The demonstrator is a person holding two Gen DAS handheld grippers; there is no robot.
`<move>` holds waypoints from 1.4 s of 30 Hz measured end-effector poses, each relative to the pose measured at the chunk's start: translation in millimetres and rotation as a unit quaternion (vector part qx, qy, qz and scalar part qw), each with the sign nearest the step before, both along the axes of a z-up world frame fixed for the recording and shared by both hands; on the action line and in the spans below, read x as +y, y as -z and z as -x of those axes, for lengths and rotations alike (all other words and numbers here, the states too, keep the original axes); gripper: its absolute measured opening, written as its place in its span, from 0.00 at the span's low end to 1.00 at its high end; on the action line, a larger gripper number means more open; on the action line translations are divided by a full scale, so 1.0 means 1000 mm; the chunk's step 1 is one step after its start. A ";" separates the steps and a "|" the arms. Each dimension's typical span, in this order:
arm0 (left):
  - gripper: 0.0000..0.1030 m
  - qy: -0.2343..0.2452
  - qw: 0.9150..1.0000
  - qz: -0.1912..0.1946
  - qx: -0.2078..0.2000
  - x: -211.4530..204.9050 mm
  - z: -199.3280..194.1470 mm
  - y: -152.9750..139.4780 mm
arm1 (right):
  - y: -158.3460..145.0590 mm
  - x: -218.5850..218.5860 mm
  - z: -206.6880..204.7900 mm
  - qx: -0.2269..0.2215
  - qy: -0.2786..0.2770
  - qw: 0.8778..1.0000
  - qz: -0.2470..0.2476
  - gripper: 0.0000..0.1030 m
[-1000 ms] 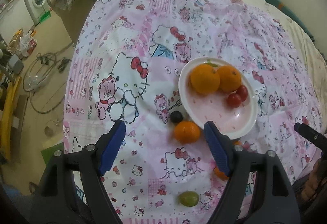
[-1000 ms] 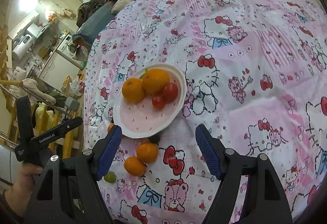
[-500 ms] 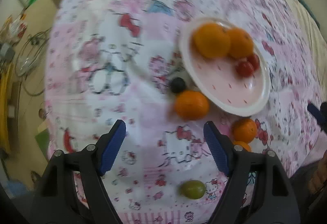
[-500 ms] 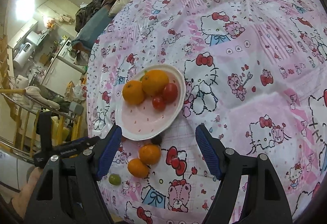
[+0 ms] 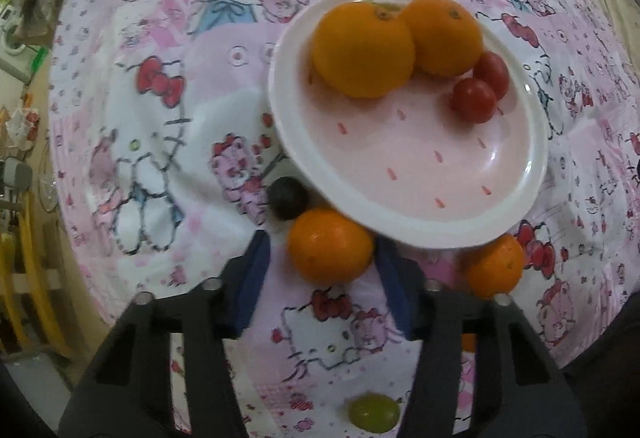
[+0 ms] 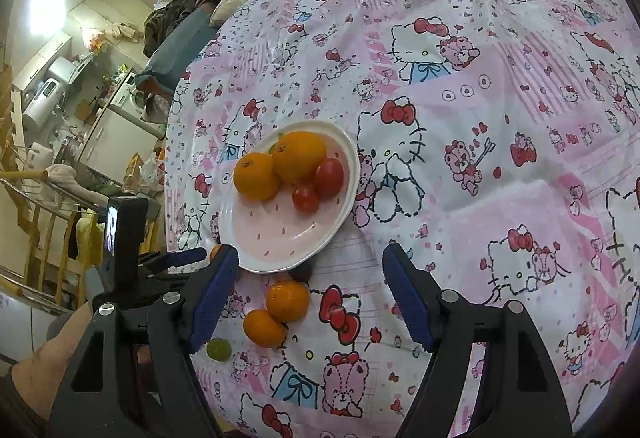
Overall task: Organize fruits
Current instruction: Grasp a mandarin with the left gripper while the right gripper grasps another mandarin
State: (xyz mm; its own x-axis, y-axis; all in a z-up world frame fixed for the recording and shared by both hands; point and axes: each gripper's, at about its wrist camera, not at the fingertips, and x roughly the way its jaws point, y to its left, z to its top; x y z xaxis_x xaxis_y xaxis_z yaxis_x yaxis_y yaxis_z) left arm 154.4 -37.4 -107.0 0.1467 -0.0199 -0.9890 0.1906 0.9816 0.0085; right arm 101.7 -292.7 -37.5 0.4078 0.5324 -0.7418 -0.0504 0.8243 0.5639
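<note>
Currently the left gripper (image 5: 320, 258) stands with its jaws spread around a loose tangerine (image 5: 330, 246); the right-hand pad (image 5: 390, 278) sits at the fruit's edge, while a gap remains on the other side. Directly ahead, the plate (image 5: 400, 214) rim overhangs the tangerine's far side, leaving little room forward. A dark grape (image 5: 287, 197) lies ahead-left, touching the tangerine. A second tangerine (image 5: 496, 264) lies right, partly hidden under the plate rim. A green grape (image 5: 374, 414) lies behind the fingertips. The right gripper (image 6: 310, 286) hangs wide open and empty above the patterned cloth (image 6: 500, 118), with open cloth ahead-right. Contact on the right-hand pad cannot be confirmed.
</note>
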 end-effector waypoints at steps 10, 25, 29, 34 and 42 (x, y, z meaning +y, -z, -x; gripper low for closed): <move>0.36 0.000 1.000 0.005 -0.002 -0.003 0.007 -0.007 | 0.000 0.003 -0.001 0.002 -0.001 1.000 0.000 0.75; 0.36 -0.002 0.998 0.052 -0.046 0.029 0.068 -0.075 | 0.003 0.008 -0.001 0.008 -0.004 1.000 0.010 0.75; 0.36 -0.019 0.995 0.061 -0.074 0.033 0.061 -0.092 | 0.004 0.008 -0.002 0.009 -0.004 1.000 0.009 0.75; 0.36 -0.045 0.989 0.080 -0.113 0.031 0.051 -0.107 | 0.007 0.011 -0.001 0.013 -0.005 1.000 0.015 0.75; 0.36 -0.091 0.982 0.106 -0.123 0.041 0.045 -0.101 | 0.026 0.004 -0.005 0.047 0.011 0.999 0.007 0.75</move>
State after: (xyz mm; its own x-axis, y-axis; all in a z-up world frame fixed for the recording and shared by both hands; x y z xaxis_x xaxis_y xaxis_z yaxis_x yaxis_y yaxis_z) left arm 109.3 3.3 -5.8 0.4014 -0.1729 -0.8994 0.0295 0.9839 -0.1760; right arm 107.1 -289.0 -63.6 0.3477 0.5128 -0.7850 0.0208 0.8328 0.5532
